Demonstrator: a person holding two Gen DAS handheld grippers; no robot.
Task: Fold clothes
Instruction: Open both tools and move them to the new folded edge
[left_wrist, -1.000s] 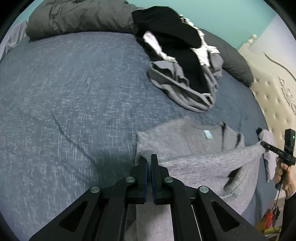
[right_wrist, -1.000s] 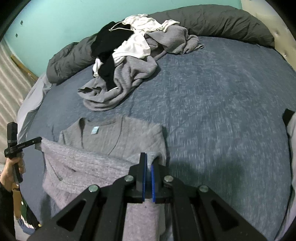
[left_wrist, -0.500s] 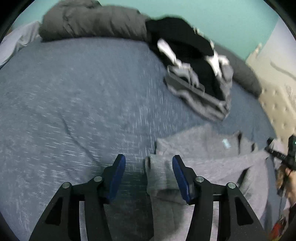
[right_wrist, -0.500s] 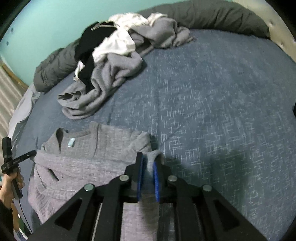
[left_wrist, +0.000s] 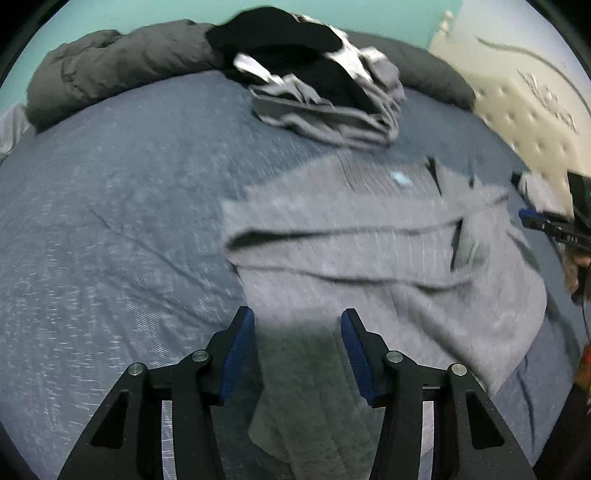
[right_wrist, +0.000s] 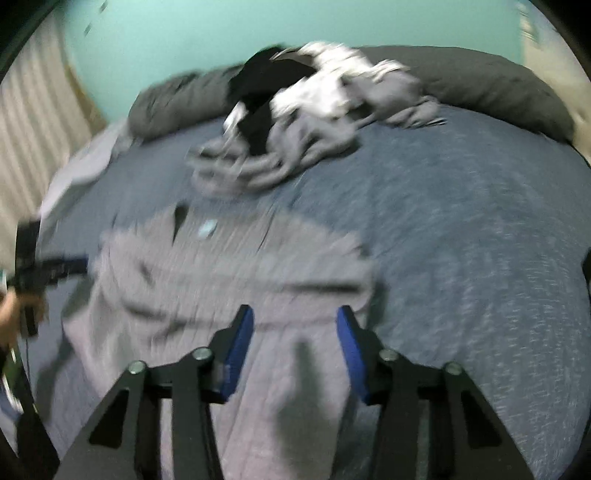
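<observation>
Hovering over the grey sweater (left_wrist: 369, 251), both of your grippers are empty.

Your left gripper (left_wrist: 297, 354) has its blue pads apart and closing, cloth lying below the gap but not pinched. Your right gripper (right_wrist: 294, 350) is parted and opening, its pads clear of the fabric too. You have the sweater spread on the blue bedsheet (left_wrist: 129, 221), its sleeves folded across the chest. Further back lies a pile of unfolded clothes (left_wrist: 325, 96), beside a dark grey duvet (left_wrist: 122, 70).
</observation>
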